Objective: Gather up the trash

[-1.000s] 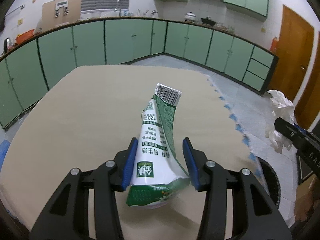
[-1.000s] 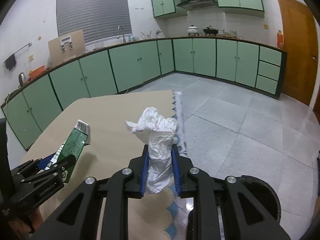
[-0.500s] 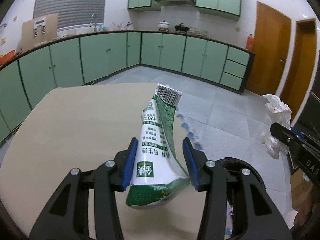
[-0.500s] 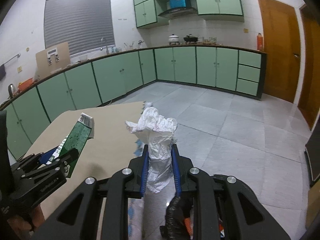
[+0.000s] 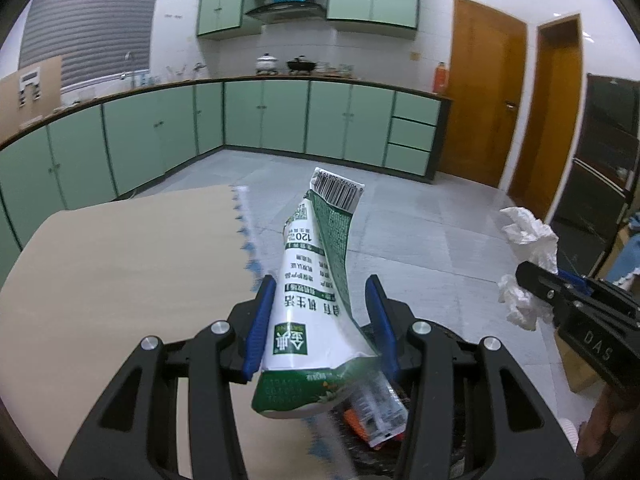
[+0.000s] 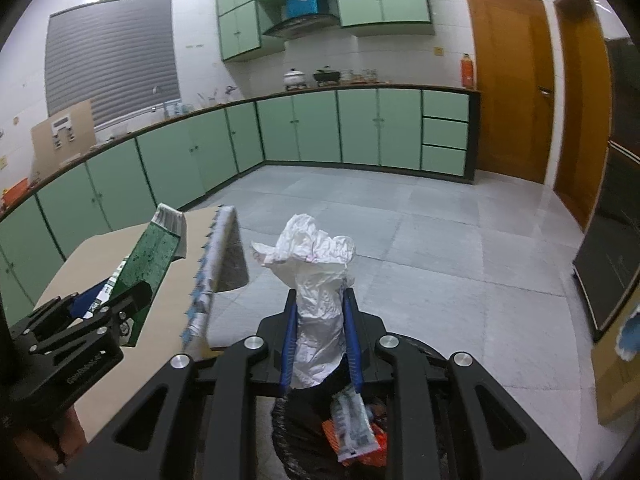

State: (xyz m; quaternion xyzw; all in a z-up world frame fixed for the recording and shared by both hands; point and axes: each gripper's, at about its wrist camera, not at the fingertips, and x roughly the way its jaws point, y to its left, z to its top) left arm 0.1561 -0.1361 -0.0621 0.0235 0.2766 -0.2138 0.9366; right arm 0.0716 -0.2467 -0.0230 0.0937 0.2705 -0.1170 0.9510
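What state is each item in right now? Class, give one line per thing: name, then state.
Left gripper: shut on the green-and-white carton.
Green-and-white carton: flattened, held off the table.
Right gripper: shut on the white crumpled paper.
White crumpled paper: scrunched, held above the bin.
Bin: open, black-lined, wrappers inside.
Wooden door: closed.

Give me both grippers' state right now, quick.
Left gripper: closed on the green and white milk carton.
Right gripper: closed on the crumpled white paper.
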